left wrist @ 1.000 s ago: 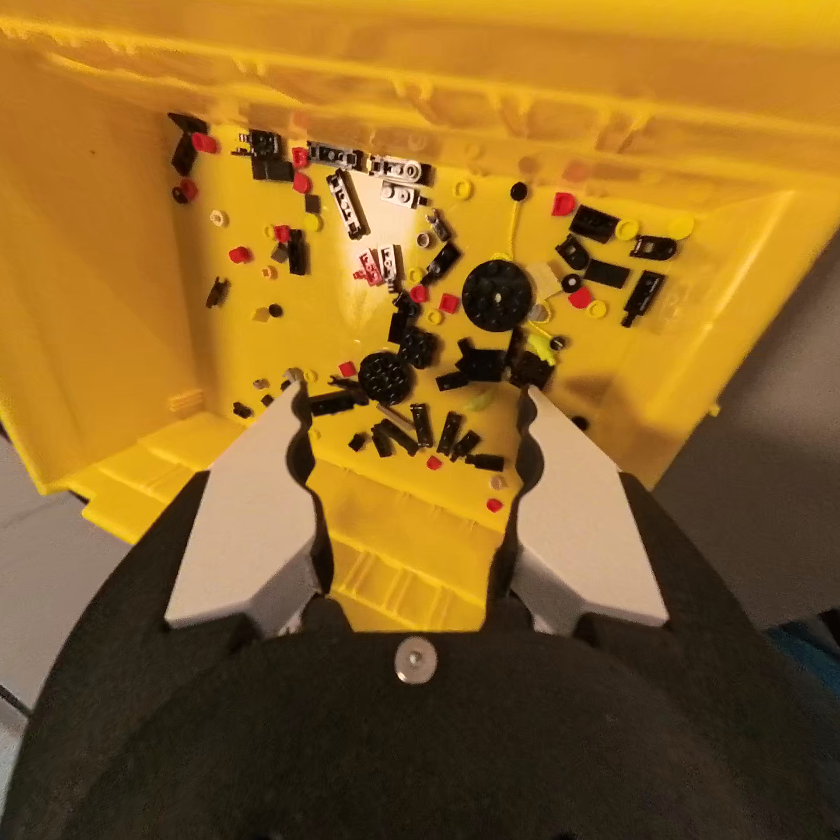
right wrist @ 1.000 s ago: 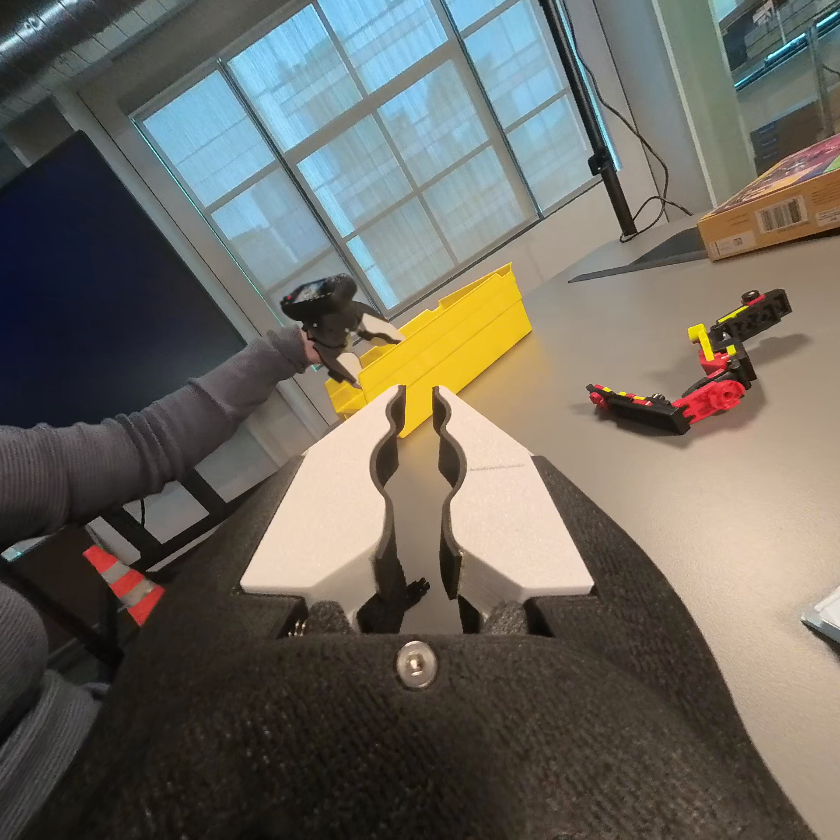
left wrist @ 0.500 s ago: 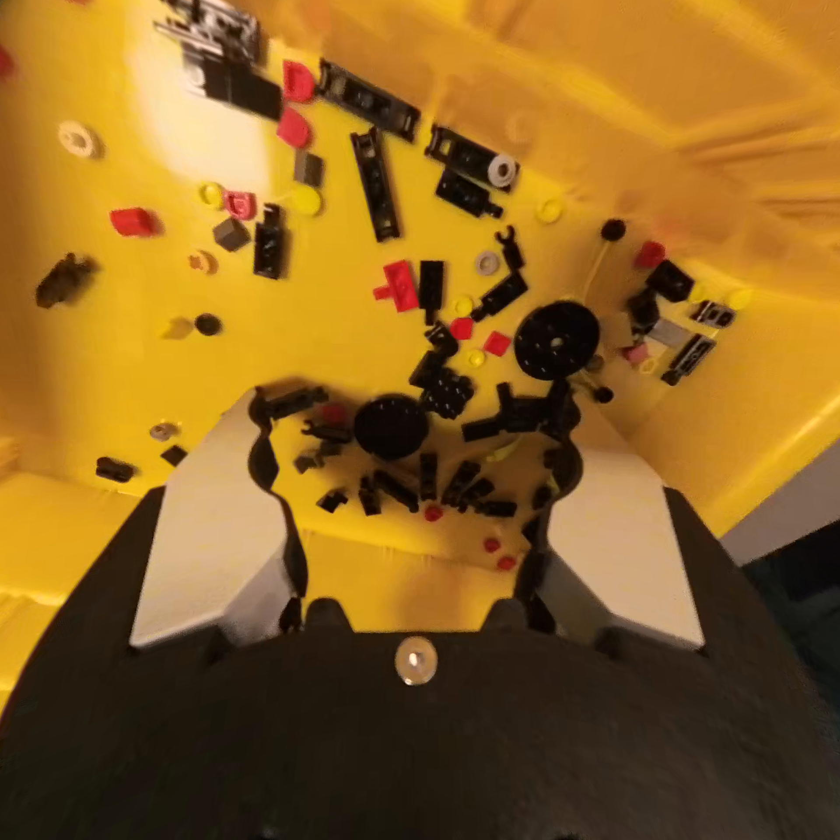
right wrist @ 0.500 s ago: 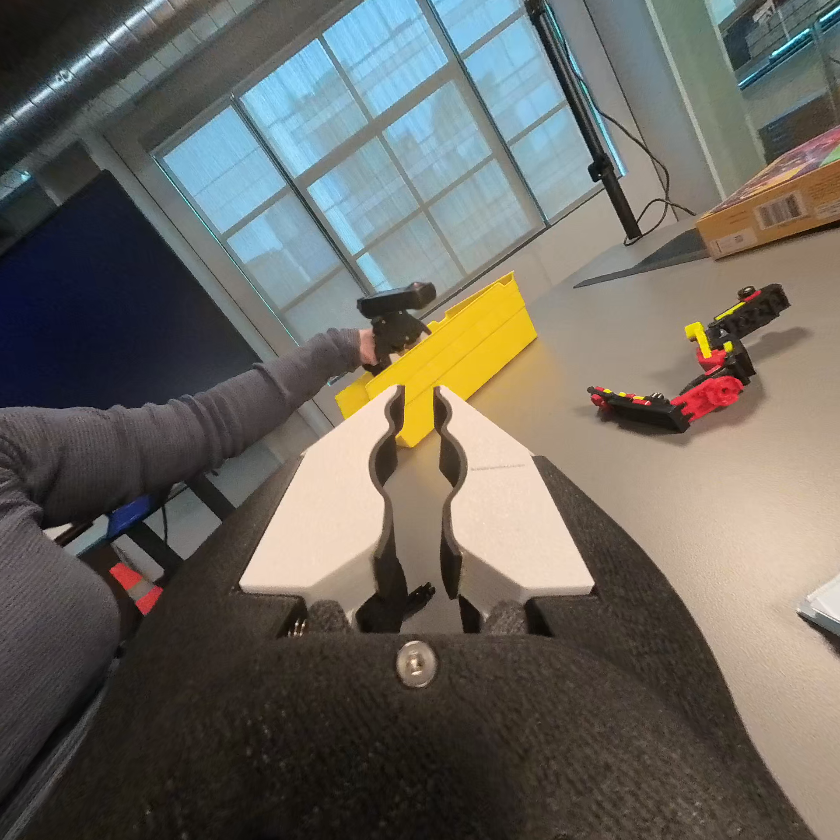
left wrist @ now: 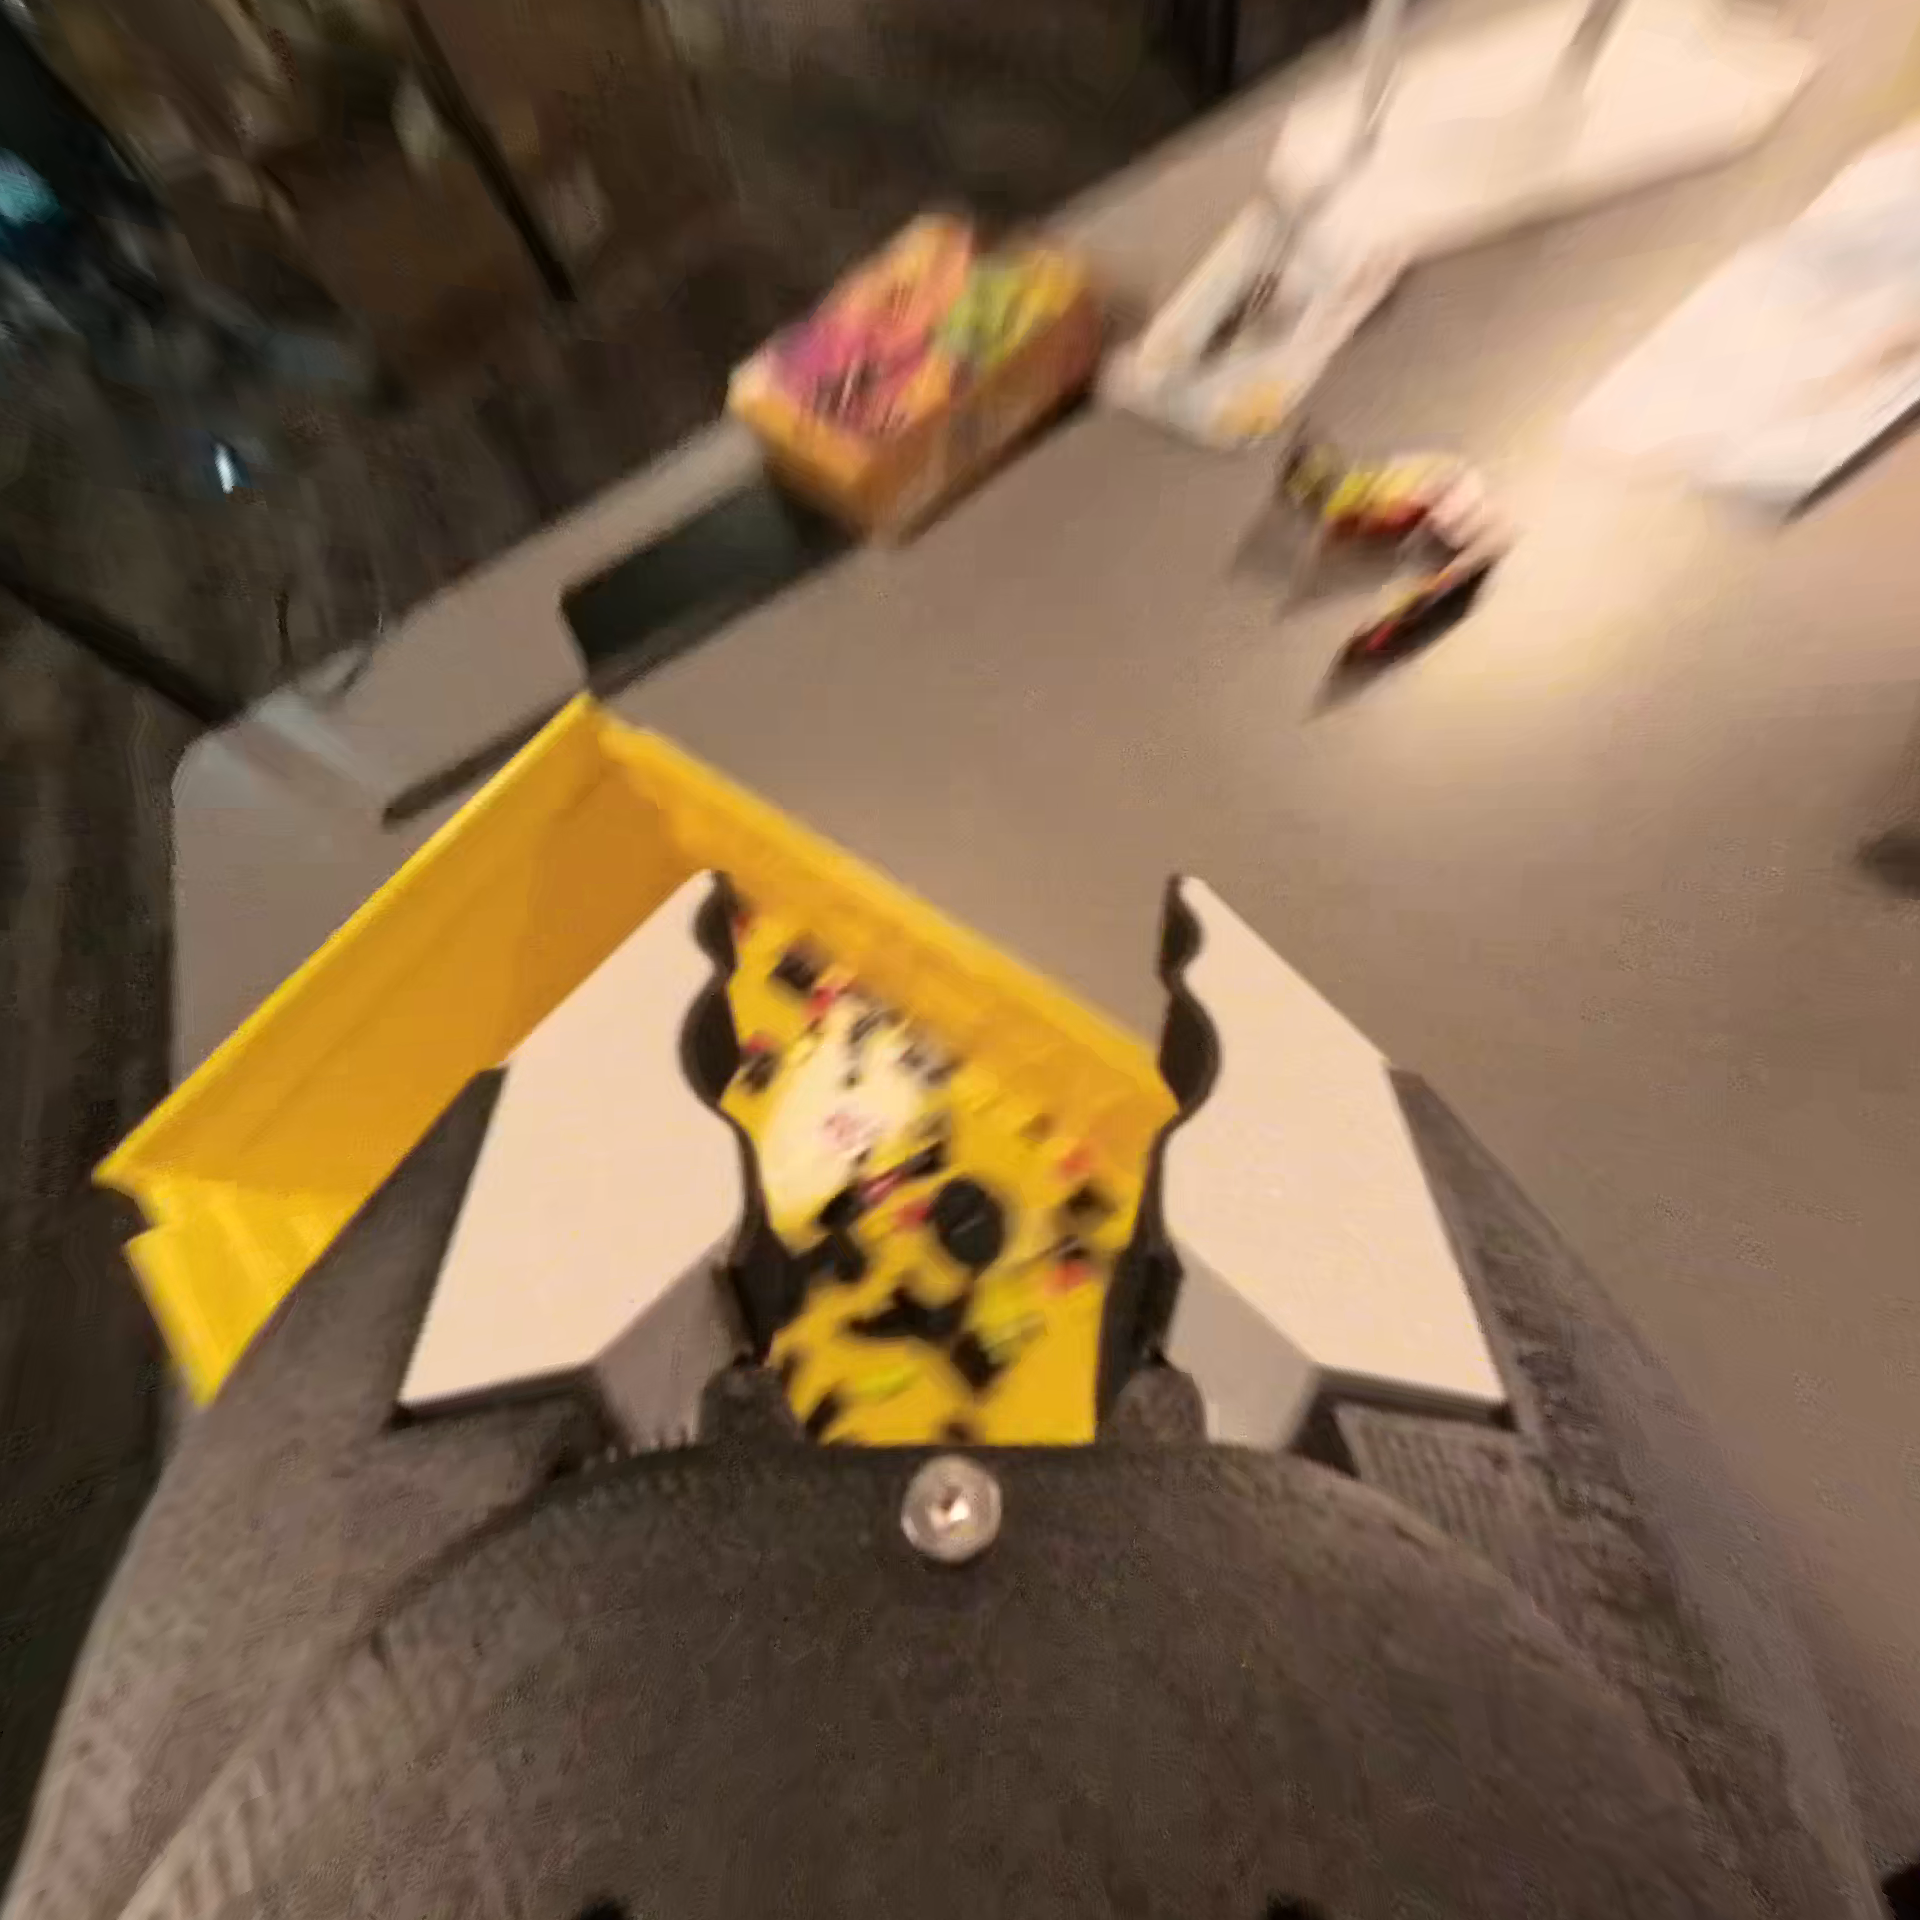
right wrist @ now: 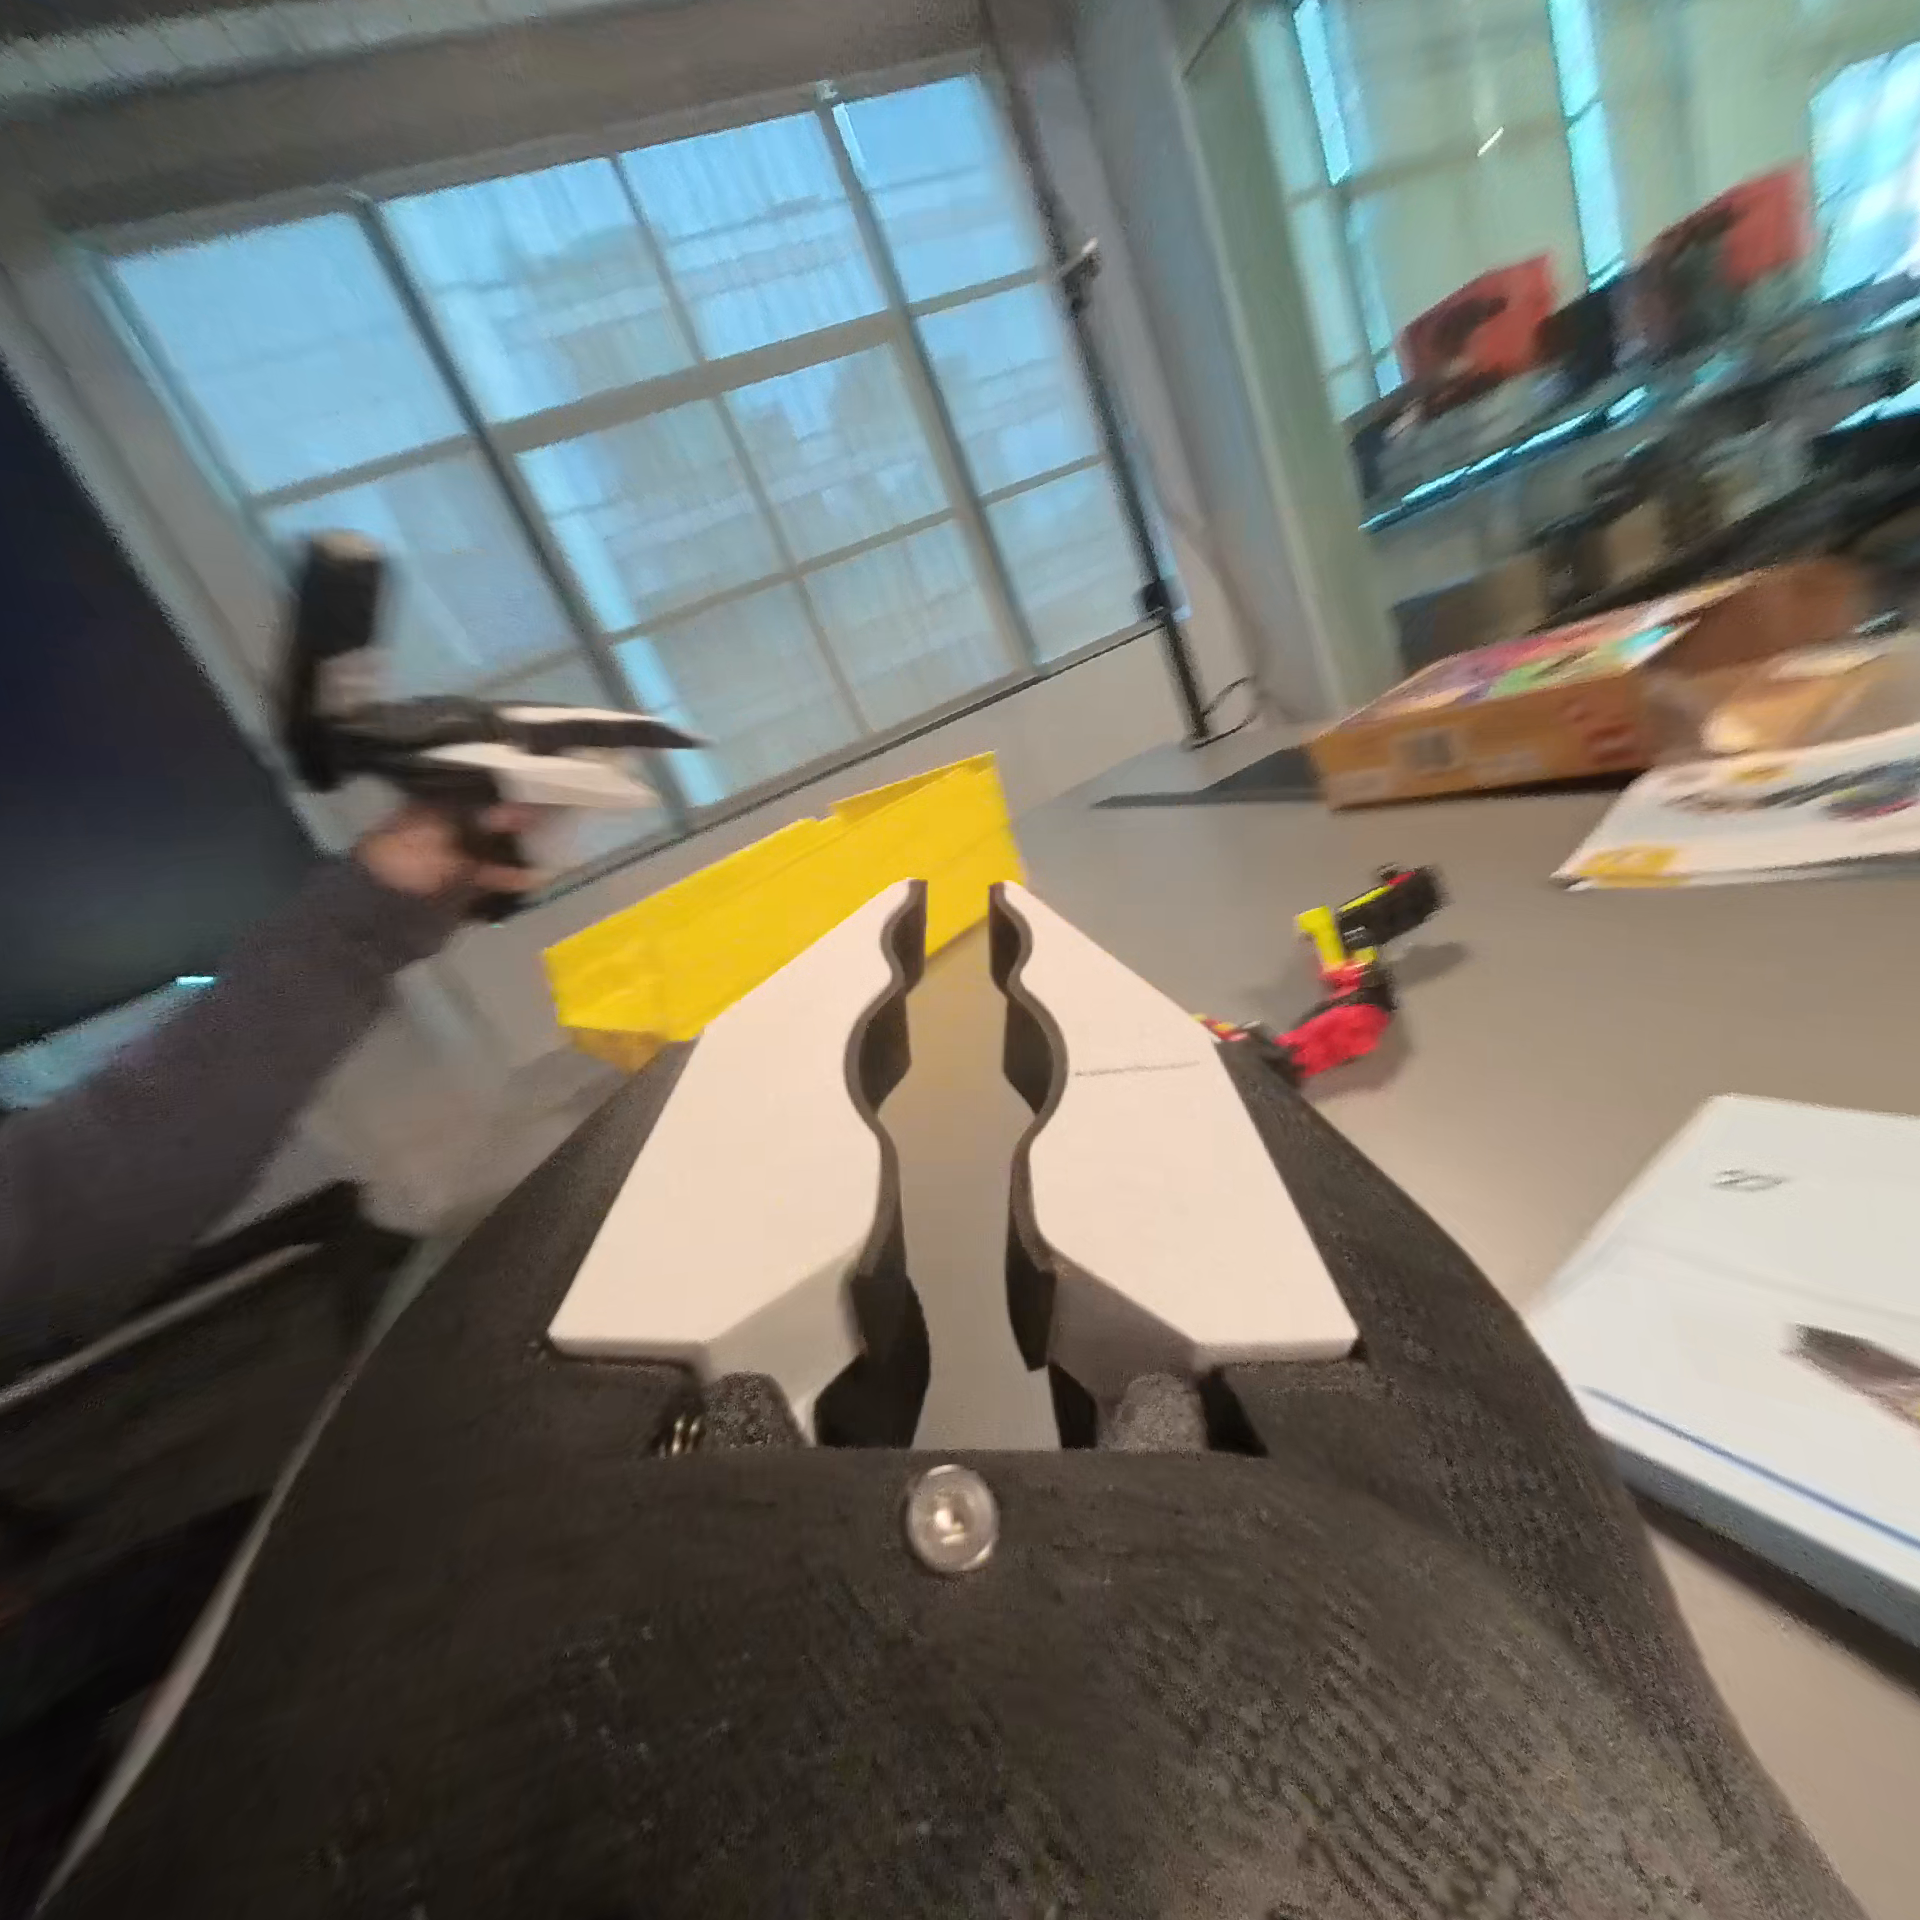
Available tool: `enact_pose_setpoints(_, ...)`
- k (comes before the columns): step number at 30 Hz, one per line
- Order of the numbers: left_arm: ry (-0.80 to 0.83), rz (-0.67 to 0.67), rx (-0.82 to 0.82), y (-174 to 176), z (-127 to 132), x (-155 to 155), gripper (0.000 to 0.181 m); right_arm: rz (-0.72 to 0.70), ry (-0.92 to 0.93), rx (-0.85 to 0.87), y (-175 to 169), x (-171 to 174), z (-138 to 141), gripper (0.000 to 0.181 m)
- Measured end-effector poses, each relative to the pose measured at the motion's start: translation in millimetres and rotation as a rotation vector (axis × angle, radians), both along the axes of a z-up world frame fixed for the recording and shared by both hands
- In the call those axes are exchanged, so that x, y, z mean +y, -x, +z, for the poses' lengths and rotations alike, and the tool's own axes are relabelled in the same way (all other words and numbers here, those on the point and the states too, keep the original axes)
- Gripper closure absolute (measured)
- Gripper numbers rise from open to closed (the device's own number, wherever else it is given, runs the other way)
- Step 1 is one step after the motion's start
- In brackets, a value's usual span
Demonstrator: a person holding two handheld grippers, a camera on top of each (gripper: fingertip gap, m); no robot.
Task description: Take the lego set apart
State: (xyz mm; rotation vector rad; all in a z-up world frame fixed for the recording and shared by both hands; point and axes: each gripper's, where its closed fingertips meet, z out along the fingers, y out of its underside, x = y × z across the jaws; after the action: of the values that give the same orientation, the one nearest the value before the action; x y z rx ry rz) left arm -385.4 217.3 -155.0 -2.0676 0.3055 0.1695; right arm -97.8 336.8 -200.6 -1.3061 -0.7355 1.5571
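Left tool (left wrist: 945, 904) gapes over yellow tray (left wrist: 343, 1049) — contents seemingly loose bricks.

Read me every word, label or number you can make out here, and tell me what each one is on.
Nothing can be read; both views are motion-blurred.
Cardboard box: coloured print and a code patch, blurred.
Open booklet: printed pictures and a yellow patch, blurred.
White sheet: a small mark, too small to read.
Right gripper: a faint printed line on one finger, too small to read.
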Motion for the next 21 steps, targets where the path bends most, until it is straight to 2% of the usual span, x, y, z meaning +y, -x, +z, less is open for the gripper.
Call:
enact_pose_setpoints(2, -0.159, -0.045, -0.108, -70, 13, -12, 0.12, -0.136, -0.076, -0.018, -7, 13, 1, 0.172)
enact_pose_setpoints(3, -0.173, -0.08, -0.146, -104, 5, -17, 0.124, -0.202, -0.109, -0.025, -12, 19, 2, 0.172)
enact_pose_setpoints(6, -0.046, -0.15, -0.172, -185, -62, -15, 0.123, -0.327, -0.169, -0.045, -22, 30, 4, 0.174)
enact_pose_setpoints(9, 0.14, -0.275, -0.167, -245, -129, -16, 0.128, -0.347, -0.19, -0.059, -22, 31, 3, 0.174)
enact_pose_setpoints(11, 0.183, -0.291, -0.153, -265, -147, -12, 0.133, -0.338, -0.196, -0.069, -20, 29, 2, 0.174)
enact_pose_setpoints(14, 0.212, -0.29, -0.196, -288, -157, -4, 0.142, -0.331, -0.193, -0.072, -19, 29, 1, 0.174)
enact_pose_setpoints(16, 0.246, -0.261, -0.179, -292, -168, 2, 0.141, -0.323, -0.179, -0.07, -18, 29, 1, 0.174)
enact_pose_setpoints(18, 0.226, -0.234, -0.172, -294, -166, 9, 0.144, -0.32, -0.163, -0.065, -18, 30, 1, 0.174)
enact_pose_setpoints(21, 0.211, -0.213, -0.129, -291, -166, 15, 0.156, -0.308, -0.139, -0.057, -18, 31, 0, 0.174)
